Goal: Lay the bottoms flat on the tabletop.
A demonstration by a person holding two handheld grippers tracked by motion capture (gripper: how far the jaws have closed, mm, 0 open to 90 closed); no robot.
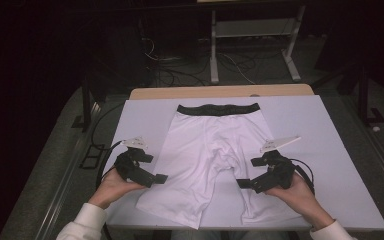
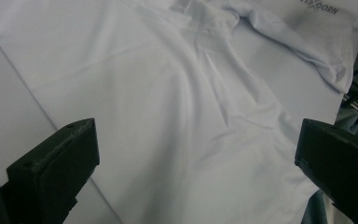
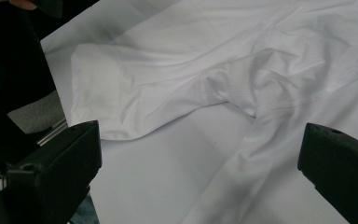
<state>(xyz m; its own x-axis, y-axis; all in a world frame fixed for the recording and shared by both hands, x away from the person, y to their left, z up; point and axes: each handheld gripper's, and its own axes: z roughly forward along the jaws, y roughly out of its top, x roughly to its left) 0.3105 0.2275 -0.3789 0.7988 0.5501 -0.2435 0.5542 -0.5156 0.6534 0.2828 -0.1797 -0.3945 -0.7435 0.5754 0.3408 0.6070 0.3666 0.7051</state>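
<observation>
With both claws wide and empty — left claw, right claw — each should bite 1 leg hem of the white shorts squarely, lifting evenly off the tabletop.

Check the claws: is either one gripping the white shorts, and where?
Nothing is held. The left claw and right claw are both open, at the outer edges of the white shorts, with no fabric pinched.

A: Any lettering we can actually read here?

B: Just one bit. In the left gripper view we spot grey print on the white shorts, up by the top right edge. It's cut off, we make out "DORN" and that's it.

A: Same for us, nothing else legible.
</observation>
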